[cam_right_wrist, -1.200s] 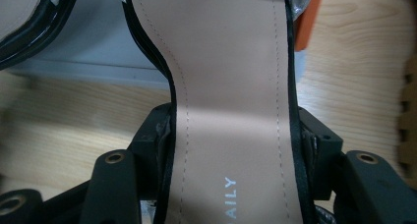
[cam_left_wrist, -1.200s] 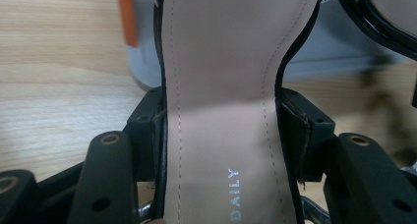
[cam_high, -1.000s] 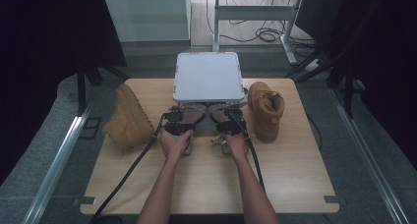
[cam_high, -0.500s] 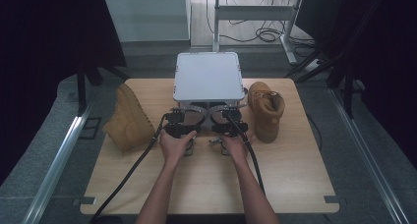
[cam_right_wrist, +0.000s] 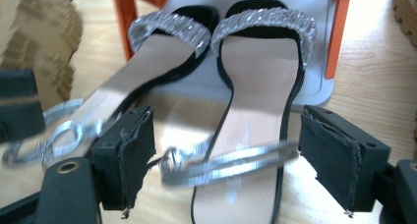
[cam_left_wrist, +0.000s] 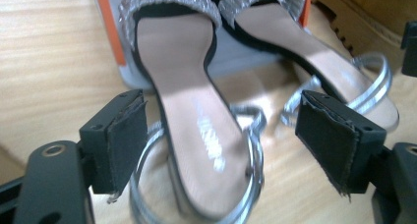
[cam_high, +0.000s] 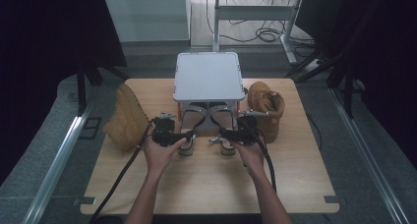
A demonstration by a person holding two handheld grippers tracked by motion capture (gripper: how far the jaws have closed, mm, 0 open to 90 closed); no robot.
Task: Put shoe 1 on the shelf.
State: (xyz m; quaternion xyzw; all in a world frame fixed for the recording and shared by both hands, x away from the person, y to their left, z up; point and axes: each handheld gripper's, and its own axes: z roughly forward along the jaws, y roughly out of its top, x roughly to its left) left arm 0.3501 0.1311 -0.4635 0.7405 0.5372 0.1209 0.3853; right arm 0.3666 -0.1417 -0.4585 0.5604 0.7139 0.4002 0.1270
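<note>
Resting on the table: a wooden tabletop carries a grey box, two sandals, two boots and both hands.
Box: a grey lidded box with orange corner edges sits at the far middle of the table; its lid is on, so what is inside cannot be told.
Left sandal: a heeled sandal with a glittery silver toe band and silver ankle strap stands in front of the box, toe end against the box's front, heel toward the person.
Right sandal: its twin stands just beside it, also toe-first at the box, ankle strap lying across the heel end.
Left gripper: the left gripper has just been opening and its jaws stand wide; the left sandal's heel end lies between the pads, which are apart from it.
Right gripper: the right gripper has likewise just been opening, jaws wide either side of the right sandal's heel and strap, with clear gaps.
Hands: in the high view the left hand and right hand hold the grippers just behind the sandals.
Left boot: a tan boot lies on its side near the table's left edge.
Right boot: a tan boot stands upright just right of the box.
</note>
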